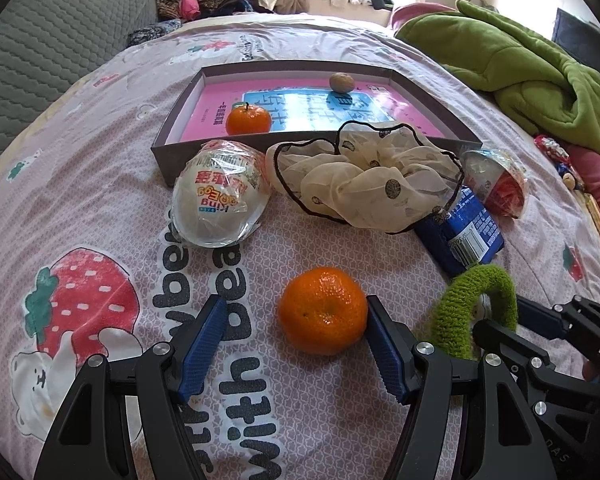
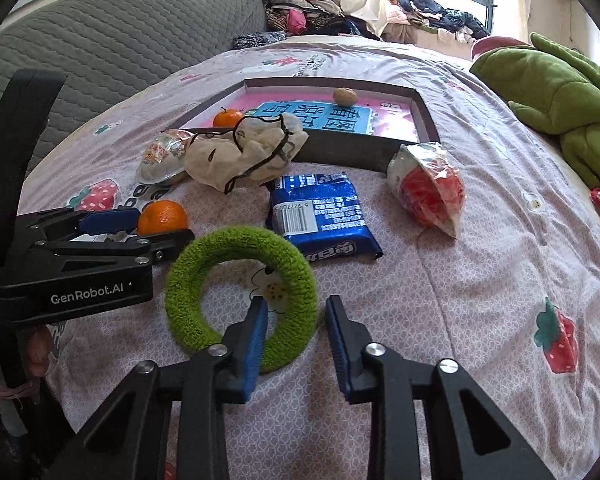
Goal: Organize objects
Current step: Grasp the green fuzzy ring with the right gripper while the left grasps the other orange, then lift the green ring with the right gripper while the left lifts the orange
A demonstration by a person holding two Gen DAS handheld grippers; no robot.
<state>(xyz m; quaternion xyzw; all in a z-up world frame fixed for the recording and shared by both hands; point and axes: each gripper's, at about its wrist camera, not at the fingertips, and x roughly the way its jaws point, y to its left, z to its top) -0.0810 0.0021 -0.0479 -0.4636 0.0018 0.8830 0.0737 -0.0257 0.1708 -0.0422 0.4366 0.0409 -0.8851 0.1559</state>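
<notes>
Walnut in box, behind tangerine

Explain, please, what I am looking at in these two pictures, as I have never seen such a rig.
A person holds a two-finger gripper in each hand; each carries a camera looking along its fingers, so one picture comes from each. On the bedspread lie an orange, a green ring, a blue packet, two wrapped toy eggs, a cream scrunchie and a box holding a tangerine and a walnut. The left gripper stands open around the orange. The right gripper straddles the ring's band; whether it pinches is unclear.
</notes>
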